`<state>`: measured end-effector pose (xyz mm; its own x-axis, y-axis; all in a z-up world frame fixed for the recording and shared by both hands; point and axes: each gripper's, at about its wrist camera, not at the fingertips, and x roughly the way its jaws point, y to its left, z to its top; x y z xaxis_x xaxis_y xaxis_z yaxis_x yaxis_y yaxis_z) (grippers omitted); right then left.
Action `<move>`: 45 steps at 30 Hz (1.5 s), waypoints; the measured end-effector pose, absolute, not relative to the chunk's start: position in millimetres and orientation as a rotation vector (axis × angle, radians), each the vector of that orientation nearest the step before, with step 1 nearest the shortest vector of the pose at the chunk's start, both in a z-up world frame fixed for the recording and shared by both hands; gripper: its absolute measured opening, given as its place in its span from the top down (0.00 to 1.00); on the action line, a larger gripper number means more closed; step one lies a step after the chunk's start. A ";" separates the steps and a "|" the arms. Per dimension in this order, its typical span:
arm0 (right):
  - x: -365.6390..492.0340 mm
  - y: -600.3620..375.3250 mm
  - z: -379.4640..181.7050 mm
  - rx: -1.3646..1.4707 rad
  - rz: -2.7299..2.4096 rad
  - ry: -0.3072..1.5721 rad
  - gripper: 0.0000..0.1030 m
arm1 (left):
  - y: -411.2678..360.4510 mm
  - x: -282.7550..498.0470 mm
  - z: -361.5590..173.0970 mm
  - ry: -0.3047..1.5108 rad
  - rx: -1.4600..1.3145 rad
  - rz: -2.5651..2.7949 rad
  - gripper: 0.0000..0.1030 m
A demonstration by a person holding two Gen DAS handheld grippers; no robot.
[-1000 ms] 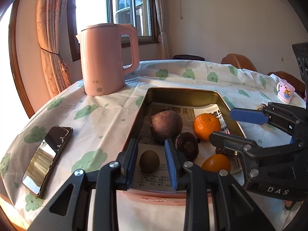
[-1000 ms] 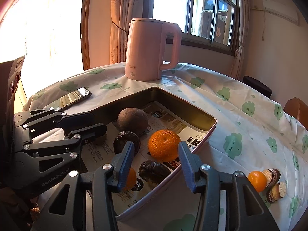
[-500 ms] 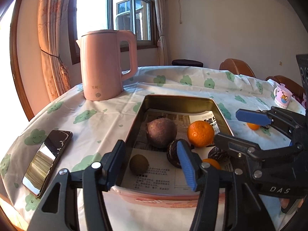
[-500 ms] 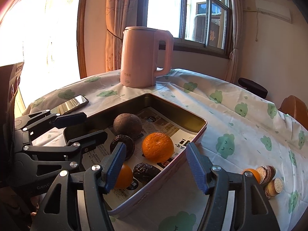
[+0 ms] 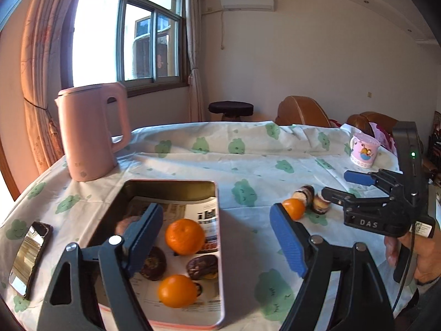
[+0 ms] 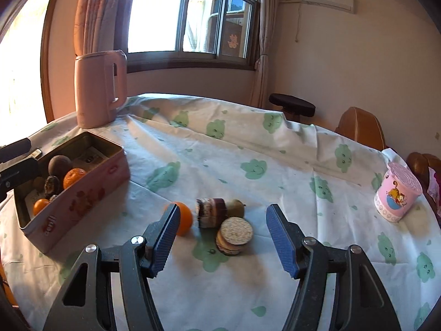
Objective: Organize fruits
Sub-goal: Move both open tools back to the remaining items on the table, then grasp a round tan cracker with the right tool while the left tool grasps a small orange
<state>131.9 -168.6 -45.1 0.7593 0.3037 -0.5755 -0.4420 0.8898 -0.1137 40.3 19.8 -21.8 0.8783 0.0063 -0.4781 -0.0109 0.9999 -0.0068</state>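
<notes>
So we've pulled both grippers off the tin [image 5: 217, 248] in the last second. A second ago the left gripper [image 5: 220, 237] was nearly closed around the small brownish fruit in the tin's near corner; now its jaws are spread wide with nothing in them, hanging over the tin's right wall, and that little fruit has dropped out of its view. It looks like it stayed in the tin, though.

The right gripper [image 6: 220, 237] did the bigger move. It was hovering over the tin's fruit, and now it has swung to the right of the tin, jaws wide and empty, facing the loose pile on the tablecloth [image 6: 275, 151].

What's sitting there, all to the right of the tin:
- a small orange [image 6: 183, 218], nearest the tin, partly behind the right gripper's left finger [image 6: 165, 237]
- a layered brown-and-purple piece [image 6: 210, 212] touching or almost touching the orange
- a greenish fruit [image 6: 236, 208] just behind it
- a round cork-topped piece [image 6: 235, 235], the one farthest from the tin

Inside the tin we already have a mandarin [image 5: 184, 235], another orange fruit [image 5: 176, 289] and some dark ones.

Our read: the tin drop-off is done and the next pick comes from that pile, probably the small orange. It's round, so it could roll if the fingers nudge it.
</notes>
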 end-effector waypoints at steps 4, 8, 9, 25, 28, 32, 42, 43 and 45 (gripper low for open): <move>148.1 -181.0 -55.0 -0.218 0.424 0.653 0.36 | -15.6 66.4 -29.0 0.542 0.029 -0.058 0.20; 152.9 -176.7 -59.5 -0.225 0.451 0.689 0.36 | -33.7 88.9 -37.7 0.582 0.064 -0.055 0.20; 154.6 -175.0 -60.7 -0.233 0.455 0.700 0.36 | -35.3 94.1 -39.9 0.595 0.066 -0.056 0.20; 164.2 -190.4 -64.2 -0.173 0.396 0.734 0.66 | -59.8 124.3 -58.2 0.702 0.065 -0.152 0.32; 167.3 -195.4 -63.5 -0.149 0.378 0.739 0.66 | -66.2 136.1 -65.5 0.758 0.064 -0.191 0.40; 167.1 -194.8 -62.5 -0.154 0.374 0.735 0.66 | -69.9 148.7 -74.5 0.824 0.042 -0.235 0.51; 165.7 -197.3 -61.6 -0.134 0.388 0.725 0.65 | -66.7 151.0 -75.2 0.828 0.007 -0.261 0.64; 164.5 -197.9 -60.7 -0.133 0.390 0.717 0.65 | -66.2 150.4 -74.1 0.820 0.005 -0.260 0.64; 161.8 -198.4 -58.8 -0.130 0.392 0.702 0.65 | -64.9 148.2 -71.4 0.802 0.006 -0.246 0.64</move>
